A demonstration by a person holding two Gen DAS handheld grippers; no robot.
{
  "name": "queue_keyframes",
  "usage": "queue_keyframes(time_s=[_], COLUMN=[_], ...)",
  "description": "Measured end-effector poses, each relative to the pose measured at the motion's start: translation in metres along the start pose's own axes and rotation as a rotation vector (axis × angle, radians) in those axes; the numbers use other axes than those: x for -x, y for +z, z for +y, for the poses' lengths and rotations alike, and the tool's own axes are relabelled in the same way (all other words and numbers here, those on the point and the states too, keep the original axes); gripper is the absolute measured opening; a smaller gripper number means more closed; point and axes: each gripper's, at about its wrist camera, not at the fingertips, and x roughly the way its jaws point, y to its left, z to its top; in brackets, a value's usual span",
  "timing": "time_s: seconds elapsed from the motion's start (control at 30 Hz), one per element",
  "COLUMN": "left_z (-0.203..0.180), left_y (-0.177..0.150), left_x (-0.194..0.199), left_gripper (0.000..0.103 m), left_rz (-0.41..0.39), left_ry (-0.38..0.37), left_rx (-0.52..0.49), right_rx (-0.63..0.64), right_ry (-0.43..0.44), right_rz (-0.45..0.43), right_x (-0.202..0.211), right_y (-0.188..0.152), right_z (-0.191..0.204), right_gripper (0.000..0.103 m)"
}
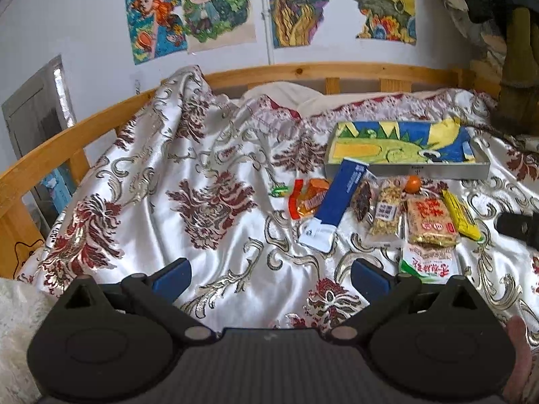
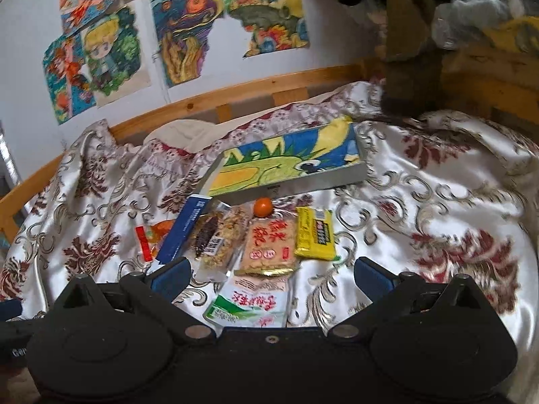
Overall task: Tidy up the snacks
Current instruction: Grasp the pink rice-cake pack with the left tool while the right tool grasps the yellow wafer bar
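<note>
Left claw [image 1: 271, 277] and right claw [image 2: 271, 277], both spread wide and empty, above a satin bedspread [image 1: 209, 175] on a wooden-railed bed. Snacks lie clustered on the bedspread in front of a shallow tray [image 2: 316, 181] lined with a dinosaur drawing: blue box [image 1: 340, 198], nut bar [image 1: 387, 210], rice-cake packet [image 2: 269, 245], yellow packet [image 2: 315, 235], green-and-white packet [image 2: 252, 306], small orange fruit [image 2: 262, 207] just beside the tray's front wall. Green-and-white packet lies nearest, between the right claw's fingers in the right wrist view.
</note>
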Motion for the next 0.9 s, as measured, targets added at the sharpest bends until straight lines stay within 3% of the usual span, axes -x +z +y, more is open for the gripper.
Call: queue_keyframes(time_s=[0.13, 0.3, 0.53, 0.77, 0.9], left_z=[-0.001, -0.010, -0.047, -0.090, -0.111], left_y=[0.010, 0.020, 0.033, 0.033, 0.034], left_x=[-0.007, -0.014, -0.042, -0.071, -0.081], left_gripper=[0.103, 0.103, 0.103, 0.103, 0.103], left_rz=[0.054, 0.070, 0.116, 0.024, -0.048], left_ry=[-0.053, -0.102, -0.275, -0.322, -0.360], left_rx=[-0.007, -0.027, -0.069, -0.103, -0.152], right_rx=[0.074, 0.073, 0.064, -0.093, -0.192], right_ry=[0.056, 0.100, 0.138, 0.099, 0.129], right_rz=[0.072, 0.181, 0.299, 0.326, 0.380], right_x=[-0.018, -0.052, -0.110, -0.151, -0.176], right_y=[0.020, 0.036, 0.051, 0.067, 0.070], right_z=[-0.002, -0.018, -0.042, -0.080, -0.094], right_gripper=[0.102, 0.102, 0.102, 0.102, 0.094])
